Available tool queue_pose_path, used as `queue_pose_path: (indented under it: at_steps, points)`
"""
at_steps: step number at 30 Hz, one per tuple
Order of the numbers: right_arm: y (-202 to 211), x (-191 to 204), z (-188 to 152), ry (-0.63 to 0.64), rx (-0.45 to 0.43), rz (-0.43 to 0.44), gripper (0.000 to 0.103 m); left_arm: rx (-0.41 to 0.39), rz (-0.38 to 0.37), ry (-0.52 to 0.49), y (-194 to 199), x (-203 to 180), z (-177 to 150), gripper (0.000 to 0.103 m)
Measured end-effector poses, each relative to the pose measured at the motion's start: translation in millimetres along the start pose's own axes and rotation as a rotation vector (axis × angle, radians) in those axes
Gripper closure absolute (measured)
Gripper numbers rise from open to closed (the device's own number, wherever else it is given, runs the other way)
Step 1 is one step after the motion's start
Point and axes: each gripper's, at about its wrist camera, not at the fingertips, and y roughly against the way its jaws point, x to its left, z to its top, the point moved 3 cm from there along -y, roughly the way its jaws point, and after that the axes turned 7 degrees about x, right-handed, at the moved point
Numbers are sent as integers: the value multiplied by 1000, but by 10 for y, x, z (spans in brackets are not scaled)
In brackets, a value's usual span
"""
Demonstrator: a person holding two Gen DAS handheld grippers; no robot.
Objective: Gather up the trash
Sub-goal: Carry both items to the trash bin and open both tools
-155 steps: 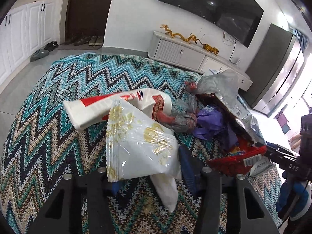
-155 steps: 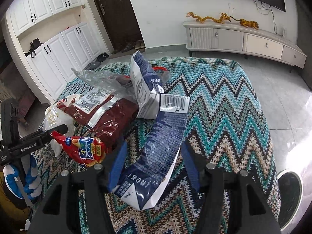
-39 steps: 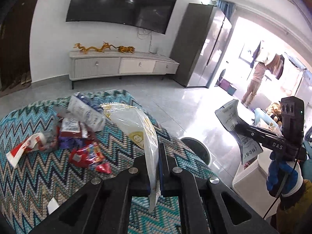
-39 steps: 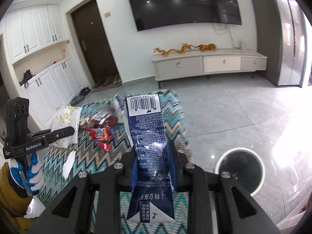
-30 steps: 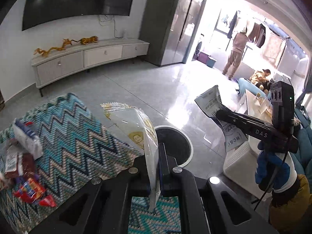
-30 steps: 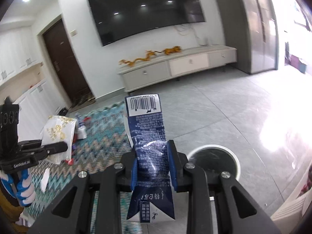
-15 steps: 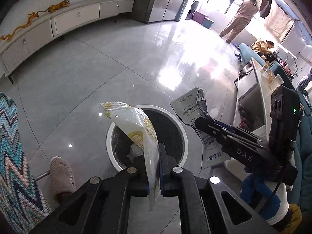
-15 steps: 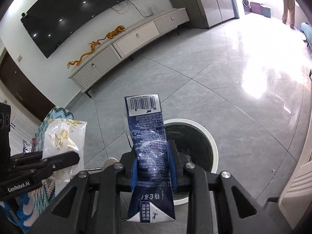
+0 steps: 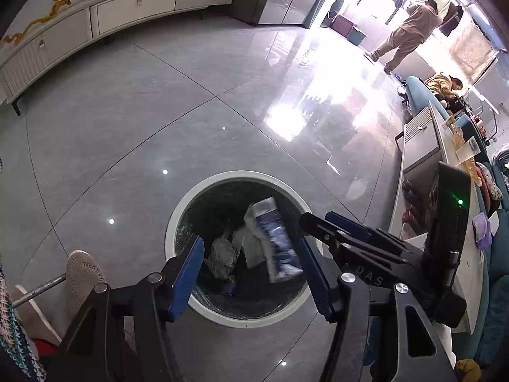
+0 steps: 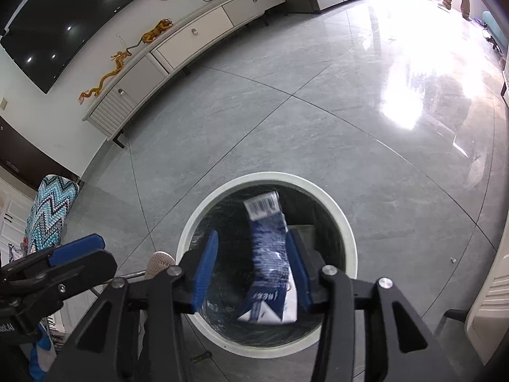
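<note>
A round bin with a white rim (image 9: 177, 222) (image 10: 347, 232) and a dark liner stands on the grey floor under both grippers. My left gripper (image 9: 251, 275) is over it, its jaws opening with nothing between them. Crumpled wrappers and a pale bag (image 9: 246, 248) lie inside. My right gripper (image 10: 251, 272) is opening too. The blue and white carton (image 10: 268, 254) (image 9: 275, 248) is blurred, slipping down between its pads into the bin, close to the right pad. Each gripper shows in the other's view: the right gripper (image 9: 318, 218), the left gripper (image 10: 105, 253).
A slippered foot (image 9: 83, 273) stands just left of the bin. The zigzag-covered table edge (image 10: 51, 207) is at the left. A white TV cabinet (image 10: 191, 38) lines the far wall. White furniture (image 9: 420, 146) is on the right, and a person (image 9: 410, 28) stands far off.
Both grippers have sunk closer to the bin and spread their jaws. The clear snack bag has left the left jaws. The blue carton has come loose from the right jaws and is dropping.
</note>
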Motion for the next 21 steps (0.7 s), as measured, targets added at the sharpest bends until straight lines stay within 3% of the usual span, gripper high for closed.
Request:
queue_pose_path:
  at_steps: [8, 12, 21]
  points:
    - [203, 90, -16, 20, -37, 8, 57, -172, 54, 10, 623, -13, -48, 44]
    - [497, 199, -10, 45, -84, 15, 57, -269, 106, 4, 1007, -51, -150, 44]
    - [1407, 709, -130, 147, -241, 23, 57, -440, 142, -34, 1916, -235, -586, 44]
